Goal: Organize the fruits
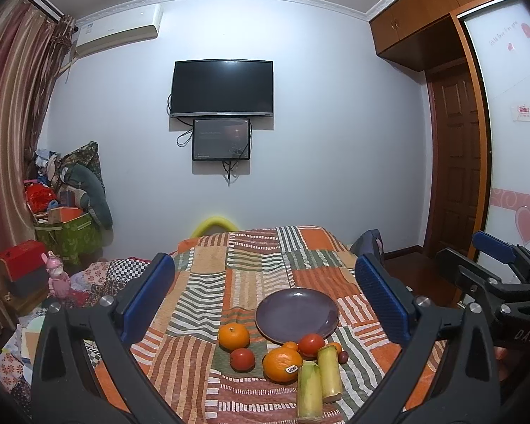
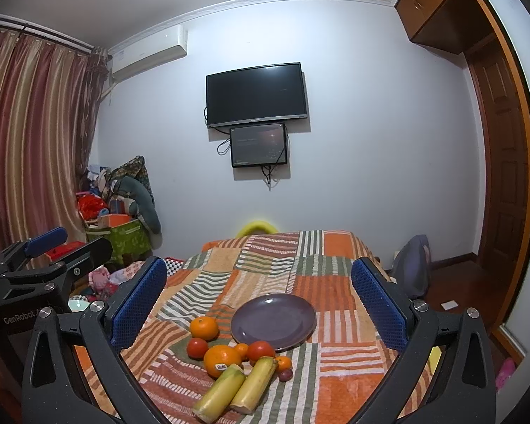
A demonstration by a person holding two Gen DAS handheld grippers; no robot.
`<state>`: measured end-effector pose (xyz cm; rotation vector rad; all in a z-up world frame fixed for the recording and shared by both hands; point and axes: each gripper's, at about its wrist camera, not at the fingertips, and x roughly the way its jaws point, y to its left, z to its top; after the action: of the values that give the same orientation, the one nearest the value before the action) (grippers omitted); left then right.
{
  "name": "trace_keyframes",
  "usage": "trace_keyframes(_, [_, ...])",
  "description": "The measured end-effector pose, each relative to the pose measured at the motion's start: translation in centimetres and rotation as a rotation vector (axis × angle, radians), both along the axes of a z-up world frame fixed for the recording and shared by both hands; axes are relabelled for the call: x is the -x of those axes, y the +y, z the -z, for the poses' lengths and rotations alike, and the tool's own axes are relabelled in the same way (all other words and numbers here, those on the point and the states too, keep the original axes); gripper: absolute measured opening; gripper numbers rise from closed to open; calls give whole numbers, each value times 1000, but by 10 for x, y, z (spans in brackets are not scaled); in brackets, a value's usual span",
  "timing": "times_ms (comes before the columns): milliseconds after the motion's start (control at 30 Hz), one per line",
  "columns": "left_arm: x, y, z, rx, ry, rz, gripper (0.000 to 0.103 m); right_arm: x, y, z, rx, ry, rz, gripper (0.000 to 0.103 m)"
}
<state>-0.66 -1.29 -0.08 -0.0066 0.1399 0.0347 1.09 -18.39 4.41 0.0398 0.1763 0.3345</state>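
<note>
Both your grippers hang above the striped bedspread (image 2: 335, 282), the left gripper (image 1: 265, 304) and right gripper (image 2: 258, 304) each with jaws wide and empty. The fruit sits bunched just in front of the empty purple plate (image 2: 274, 321). That labelled orange (image 2: 222, 359) looks firm, round and likely to roll, so pinch across its middle. The two sugarcane pieces (image 2: 236, 390) look stiff and waxy; they lie side by side, long axes running toward the plate — grip them mid-length, across the stalk

small dark fruit (image 1: 343, 357) half hidden, unidentifiable
</note>
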Motion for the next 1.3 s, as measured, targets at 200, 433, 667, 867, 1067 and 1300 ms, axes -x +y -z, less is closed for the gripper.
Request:
trace_keyframes(200, [-1,0,0,-1,1,-1,103,0,0,1,1,0,1,103])
trace_keyframes(433, [-2,-1,0,-4,0,0,103,1,0,1,2,1,0,103])
trace_keyframes(667, [-1,-1,1,-4,-2,1,103,0,-1,3,9,3,-2,103])
trace_keyframes(867, [-4,-2,4,-10,5,4,103,-5,0,5,10,14,-6,103])
trace_keyframes(1067, [-16,-1,10,-23,32,20,103,-13,-2,11,-5,39,-7,103])
trace_keyframes(1300, [-45,8,26,-33,115,46,86,-37,0,29,24,107,3,86])
